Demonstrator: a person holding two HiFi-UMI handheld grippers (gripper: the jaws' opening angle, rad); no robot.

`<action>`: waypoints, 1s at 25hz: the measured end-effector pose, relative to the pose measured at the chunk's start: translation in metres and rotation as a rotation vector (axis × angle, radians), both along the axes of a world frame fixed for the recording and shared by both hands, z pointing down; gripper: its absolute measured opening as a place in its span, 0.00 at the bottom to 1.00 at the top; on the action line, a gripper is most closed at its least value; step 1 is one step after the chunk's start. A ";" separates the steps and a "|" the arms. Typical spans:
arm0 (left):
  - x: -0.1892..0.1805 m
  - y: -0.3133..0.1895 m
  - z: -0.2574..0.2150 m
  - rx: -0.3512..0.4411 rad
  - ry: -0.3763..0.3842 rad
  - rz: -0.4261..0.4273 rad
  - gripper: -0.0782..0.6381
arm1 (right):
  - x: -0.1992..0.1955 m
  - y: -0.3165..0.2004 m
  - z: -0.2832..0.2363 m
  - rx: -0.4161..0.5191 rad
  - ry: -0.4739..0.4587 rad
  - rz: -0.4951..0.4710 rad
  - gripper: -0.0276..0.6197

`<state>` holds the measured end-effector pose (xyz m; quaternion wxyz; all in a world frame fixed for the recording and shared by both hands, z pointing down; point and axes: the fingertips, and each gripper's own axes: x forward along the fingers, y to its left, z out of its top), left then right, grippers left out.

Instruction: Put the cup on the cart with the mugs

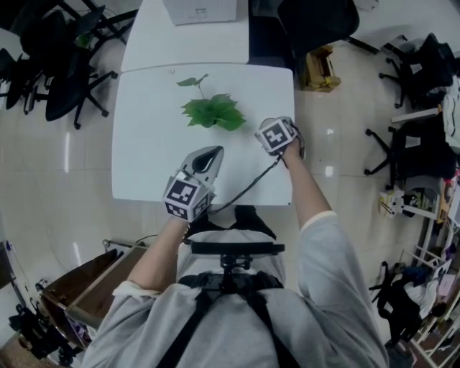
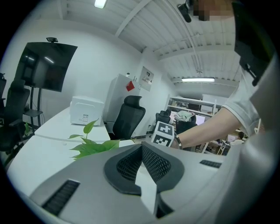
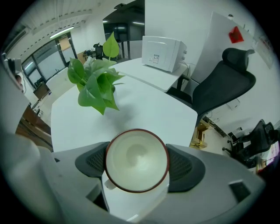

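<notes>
Left gripper (image 2: 141, 151): jaws pressed together, empty, above the white table (image 1: 144, 151). Right gripper (image 3: 136, 168): the carry calls for an even squeeze and a level cup (image 3: 136, 155). Jaws stand wide, clamped on the cup, one pad against each side, its rim facing the camera.

Here's the white table (image 1: 144, 144), square, most of its top bare. Toward the far middle sits a leafy plant (image 1: 213, 112), green leaves spread low and one thin stem reaching for the back edge. By the right edge there's the cup (image 3: 136, 157), pale inside with a dark red rim, caught between the jaws of the right gripper (image 3: 136, 162). Whether its base touches the top, can't tell. Against the far edge, a second table (image 1: 180, 43), white too, carries a white box (image 1: 200, 10).
</notes>
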<state>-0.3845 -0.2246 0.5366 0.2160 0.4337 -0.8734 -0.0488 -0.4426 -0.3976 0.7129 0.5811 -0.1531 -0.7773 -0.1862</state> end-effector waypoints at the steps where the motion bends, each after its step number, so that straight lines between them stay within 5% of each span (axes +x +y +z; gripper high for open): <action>1: 0.000 0.000 0.001 -0.002 -0.001 0.008 0.11 | 0.004 0.001 -0.006 -0.005 -0.001 0.007 0.67; 7: 0.002 0.001 -0.001 -0.016 -0.011 0.052 0.11 | 0.029 0.022 -0.048 -0.109 -0.066 0.026 0.67; 13: 0.005 0.009 -0.003 -0.027 -0.021 0.097 0.12 | 0.049 0.033 -0.106 -0.164 -0.241 0.081 0.67; 25: 0.005 0.026 -0.021 0.008 -0.051 0.175 0.11 | 0.102 0.036 -0.187 -0.247 -0.572 0.345 0.67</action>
